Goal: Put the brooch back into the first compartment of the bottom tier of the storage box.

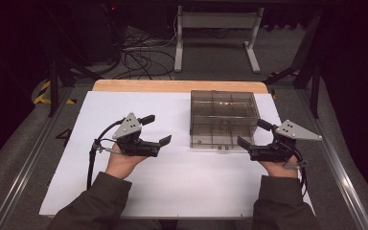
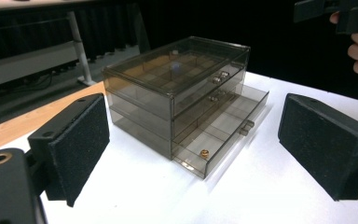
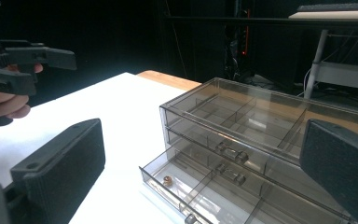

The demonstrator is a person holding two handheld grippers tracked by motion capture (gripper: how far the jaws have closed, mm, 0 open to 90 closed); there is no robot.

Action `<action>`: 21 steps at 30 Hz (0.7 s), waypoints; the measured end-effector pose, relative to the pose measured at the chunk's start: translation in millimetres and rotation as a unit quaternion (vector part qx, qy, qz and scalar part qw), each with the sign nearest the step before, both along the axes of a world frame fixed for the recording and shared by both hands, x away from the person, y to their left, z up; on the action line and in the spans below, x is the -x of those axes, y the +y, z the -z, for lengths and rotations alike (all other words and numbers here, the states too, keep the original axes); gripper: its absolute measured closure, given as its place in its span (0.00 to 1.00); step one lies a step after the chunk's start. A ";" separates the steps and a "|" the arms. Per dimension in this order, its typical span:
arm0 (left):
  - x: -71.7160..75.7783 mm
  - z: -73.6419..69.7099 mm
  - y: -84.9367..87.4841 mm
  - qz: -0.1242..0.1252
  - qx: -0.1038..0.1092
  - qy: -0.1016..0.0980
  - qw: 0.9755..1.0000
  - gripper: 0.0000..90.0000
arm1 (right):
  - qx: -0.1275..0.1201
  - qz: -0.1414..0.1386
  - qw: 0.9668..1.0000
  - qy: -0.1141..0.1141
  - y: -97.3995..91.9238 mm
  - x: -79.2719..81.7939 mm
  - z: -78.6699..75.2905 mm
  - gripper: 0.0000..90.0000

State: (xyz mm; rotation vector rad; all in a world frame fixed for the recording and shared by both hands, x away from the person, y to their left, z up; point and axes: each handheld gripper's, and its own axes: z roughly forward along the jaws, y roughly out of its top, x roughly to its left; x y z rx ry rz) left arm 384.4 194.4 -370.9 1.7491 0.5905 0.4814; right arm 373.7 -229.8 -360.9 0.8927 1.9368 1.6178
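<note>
Two grippers, left gripper (image 1: 155, 130) and right gripper (image 1: 253, 133), both wide open and holding nothing. Between them, the see-through drawer box (image 1: 224, 118), touching neither. Bottom drawer (image 2: 223, 129) pulled out, small gold bit (image 2: 204, 152) inside.

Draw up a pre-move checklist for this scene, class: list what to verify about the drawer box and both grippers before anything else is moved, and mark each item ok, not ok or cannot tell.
1. Bottom drawer of the drawer box pulled out: ok, it stands out in front of the box.
2. Small gold-coloured piece inside that drawer: ok, it lies in the drawer's left front corner.
3. Upper two drawers shut: ok, both sit flush with the box front.
4. Left gripper open and holding nothing: ok, its fingers stand wide apart.
5. Right gripper open and holding nothing: ok, and it is beside the box's front corner.
6. Right gripper touching the box: cannot tell.
</note>
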 end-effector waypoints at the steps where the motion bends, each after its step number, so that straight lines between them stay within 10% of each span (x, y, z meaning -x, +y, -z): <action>1: 1.0 -0.8 2.1 -0.002 0.001 -0.003 1.000 0.10 | 0.000 0.000 1.000 0.000 0.0 -0.1 0.2 0.01; 21: 26.8 -10.5 45.0 -0.022 0.019 -0.018 0.999 0.09 | 0.000 -0.002 1.000 0.003 1.3 -0.1 2.8 0.01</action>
